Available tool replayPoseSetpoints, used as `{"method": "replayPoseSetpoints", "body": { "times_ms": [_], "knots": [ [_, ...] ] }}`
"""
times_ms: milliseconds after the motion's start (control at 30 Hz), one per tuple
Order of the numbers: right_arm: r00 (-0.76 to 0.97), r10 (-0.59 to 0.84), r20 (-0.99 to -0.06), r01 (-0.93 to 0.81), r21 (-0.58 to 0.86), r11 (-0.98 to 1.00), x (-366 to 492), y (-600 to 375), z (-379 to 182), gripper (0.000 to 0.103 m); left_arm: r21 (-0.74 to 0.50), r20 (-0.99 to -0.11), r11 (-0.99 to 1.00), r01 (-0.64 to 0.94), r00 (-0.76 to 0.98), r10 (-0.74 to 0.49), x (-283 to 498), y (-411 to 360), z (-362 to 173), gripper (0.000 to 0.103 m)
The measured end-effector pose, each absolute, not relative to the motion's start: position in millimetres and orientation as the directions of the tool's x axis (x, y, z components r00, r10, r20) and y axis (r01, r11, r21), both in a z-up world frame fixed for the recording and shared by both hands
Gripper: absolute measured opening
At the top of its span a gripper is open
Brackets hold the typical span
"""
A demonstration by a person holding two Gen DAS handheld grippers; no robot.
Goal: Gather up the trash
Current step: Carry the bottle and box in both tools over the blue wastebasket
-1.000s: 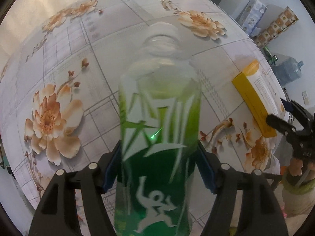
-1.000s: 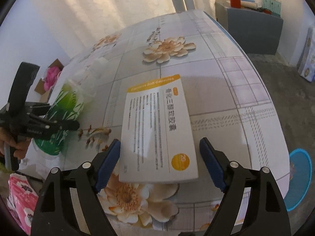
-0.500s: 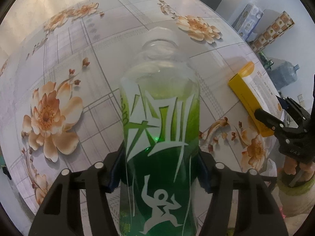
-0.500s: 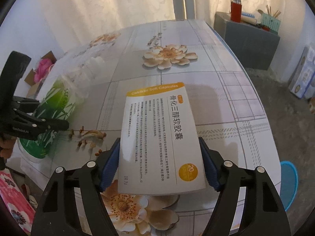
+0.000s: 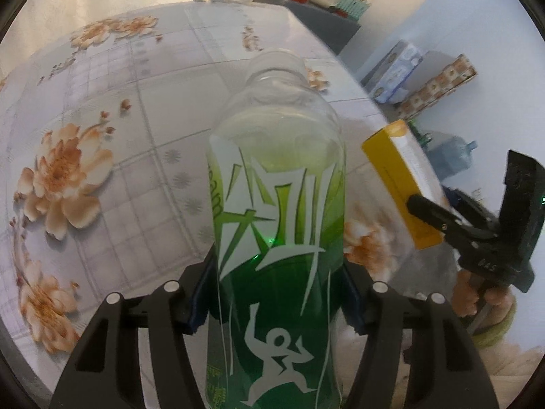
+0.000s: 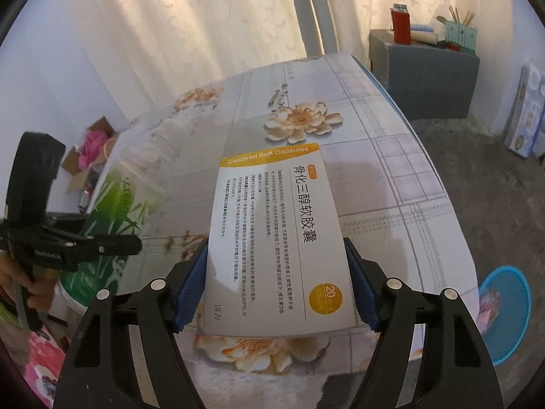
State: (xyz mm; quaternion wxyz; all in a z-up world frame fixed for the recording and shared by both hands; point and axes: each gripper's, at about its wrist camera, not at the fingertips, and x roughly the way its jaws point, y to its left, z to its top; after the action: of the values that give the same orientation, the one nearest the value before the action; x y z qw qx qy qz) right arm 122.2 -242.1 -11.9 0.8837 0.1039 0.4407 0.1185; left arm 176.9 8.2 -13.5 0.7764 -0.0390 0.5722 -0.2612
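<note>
My left gripper is shut on a clear plastic bottle with a green label, held off the floral table with its open neck pointing away. My right gripper is shut on a flat white and yellow medicine box, lifted above the table. In the left wrist view the box and the right gripper hang at the right. In the right wrist view the bottle and the left gripper show at the left, with a person's hand on the handle.
A blue bin stands on the floor by the table's right edge. A grey cabinet with a red flask stands behind. Stacked cartons and a water jug sit by the wall. A cardboard box lies far left.
Both grippers closed onto their items and lifted them off the table. The bottle and the box now hang higher, with more of the room behind in view.
</note>
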Motion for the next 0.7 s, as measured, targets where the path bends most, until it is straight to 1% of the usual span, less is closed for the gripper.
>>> {"method": "replayPoseSetpoints", "body": {
  "times_ms": [167, 400, 700],
  "knots": [
    [0.604, 0.311, -0.733, -0.086, 0.328, 0.941, 104, -253, -4, 0.069, -0.409, -0.829, 0.819, 0.402, 0.212, -0.518, 160, -11, 0, 0.06],
    [0.645, 0.308, -0.699, -0.025, 0.384, 0.923, 77, -283, 3, 0.069, -0.425, -0.801, 0.77, 0.476, 0.198, -0.565, 147, -52, 18, 0.06],
    [0.703, 0.251, -0.665, 0.101, 0.443, 0.891, 38, -354, 3, 0.069, -0.427, -0.796, 0.695, 0.579, 0.125, -0.593, 135, -144, 26, 0.06]
  ]
}}
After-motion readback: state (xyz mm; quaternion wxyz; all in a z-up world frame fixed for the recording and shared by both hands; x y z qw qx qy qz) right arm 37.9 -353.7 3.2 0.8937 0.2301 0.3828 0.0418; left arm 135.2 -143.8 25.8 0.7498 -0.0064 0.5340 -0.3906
